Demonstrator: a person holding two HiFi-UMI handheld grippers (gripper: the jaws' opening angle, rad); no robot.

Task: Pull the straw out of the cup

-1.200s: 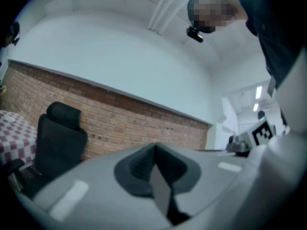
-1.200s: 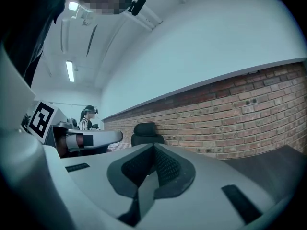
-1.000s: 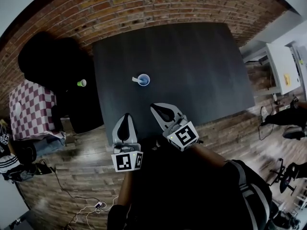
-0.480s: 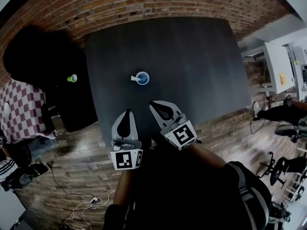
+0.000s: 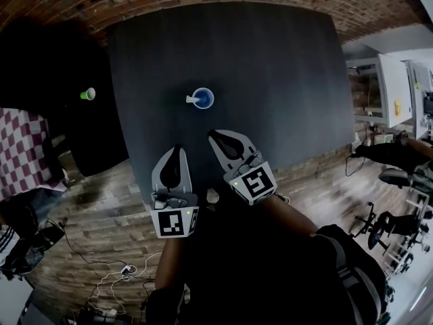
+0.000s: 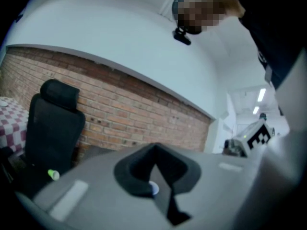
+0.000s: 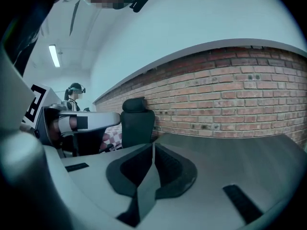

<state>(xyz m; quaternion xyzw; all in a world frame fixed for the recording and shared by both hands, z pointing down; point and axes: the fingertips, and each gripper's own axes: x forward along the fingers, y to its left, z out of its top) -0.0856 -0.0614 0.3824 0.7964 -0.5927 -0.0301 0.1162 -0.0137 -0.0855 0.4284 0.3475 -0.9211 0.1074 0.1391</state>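
Observation:
A small blue cup (image 5: pixel 203 99) stands on the dark table (image 5: pixel 270 80), with a white straw (image 5: pixel 192 100) leaning out over its left rim. Both grippers hover over the table's near edge, short of the cup. My left gripper (image 5: pixel 177 150) has its jaws together with nothing between them. My right gripper (image 5: pixel 216 138) is also shut and empty, and it sits a little closer to the cup. In the left gripper view a sliver of the blue cup (image 6: pixel 152 188) shows below the closed left gripper (image 6: pixel 155 147). The right gripper view shows the shut right gripper (image 7: pixel 153 150) but not the cup.
A green cup (image 5: pixel 88 94) sits at the left by a black chair (image 6: pixel 55 123). A red-checked cloth (image 5: pixel 24 158) lies further left. A brick wall (image 7: pixel 230 99) runs behind the table. Cables (image 5: pixel 128 269) lie on the wooden floor.
Both grippers have sunk a little and edged toward the table, still shut. The head view has shifted, so the cup now sits higher in the picture.

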